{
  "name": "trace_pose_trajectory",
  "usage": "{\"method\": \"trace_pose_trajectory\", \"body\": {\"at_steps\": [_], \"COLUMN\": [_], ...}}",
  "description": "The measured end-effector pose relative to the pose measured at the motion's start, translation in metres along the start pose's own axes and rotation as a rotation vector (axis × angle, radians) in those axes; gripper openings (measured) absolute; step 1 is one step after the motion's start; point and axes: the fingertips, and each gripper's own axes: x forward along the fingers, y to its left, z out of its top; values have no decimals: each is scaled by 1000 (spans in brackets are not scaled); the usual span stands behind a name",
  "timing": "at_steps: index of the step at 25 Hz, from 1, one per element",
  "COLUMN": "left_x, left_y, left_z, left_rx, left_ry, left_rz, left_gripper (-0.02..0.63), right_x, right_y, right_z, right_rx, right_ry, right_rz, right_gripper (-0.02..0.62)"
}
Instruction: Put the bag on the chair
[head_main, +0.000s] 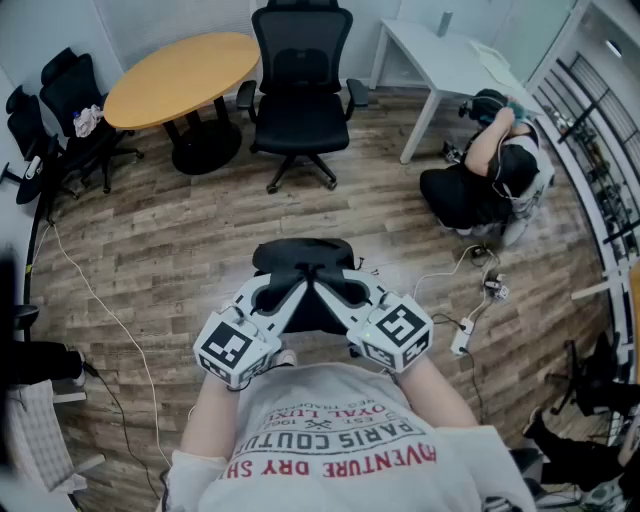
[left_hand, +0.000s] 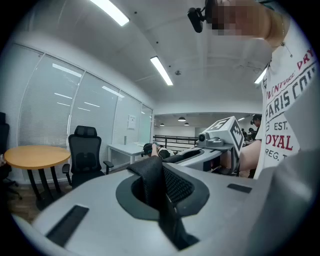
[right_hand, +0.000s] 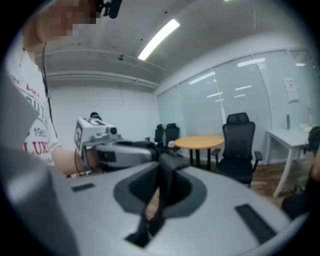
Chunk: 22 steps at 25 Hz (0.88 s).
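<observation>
In the head view a black bag hangs close in front of me over the wooden floor. My left gripper and right gripper meet above it, each shut on the bag's black strap. The left gripper view has the mesh strap pinched between its jaws, with the right gripper's marker cube beyond. A dark strap is clamped in the right gripper view too. The black office chair stands empty farther ahead and is also seen as chair and chair.
A round wooden table stands left of the chair, with black chairs beside it. A white desk is at the back right. A person crouches on the floor at right. Cables lie near my right side.
</observation>
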Motion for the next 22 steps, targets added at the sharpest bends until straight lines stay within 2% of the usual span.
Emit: {"method": "trace_pose_trajectory", "body": {"at_steps": [3,12,18,22], "left_x": [-2,-7,-18,-23], "left_y": [7,30,52,67], "left_z": [3,-3,-14,-24], "left_rx": [-14,-40,-45,-49], "left_ry": [8,6,30,56], "left_rz": [9,-40,-103,-110], "left_gripper": [40,40,40,40], "right_x": [5,30,58,76], "right_y": [0,-3,-3,-1], "right_z": [4,5,1,-7], "right_rx": [-2,14,60,108], "right_ry": [3,19,14,26], "right_rz": [-4,-30,-72,-82], "right_gripper": [46,44,46,46]}}
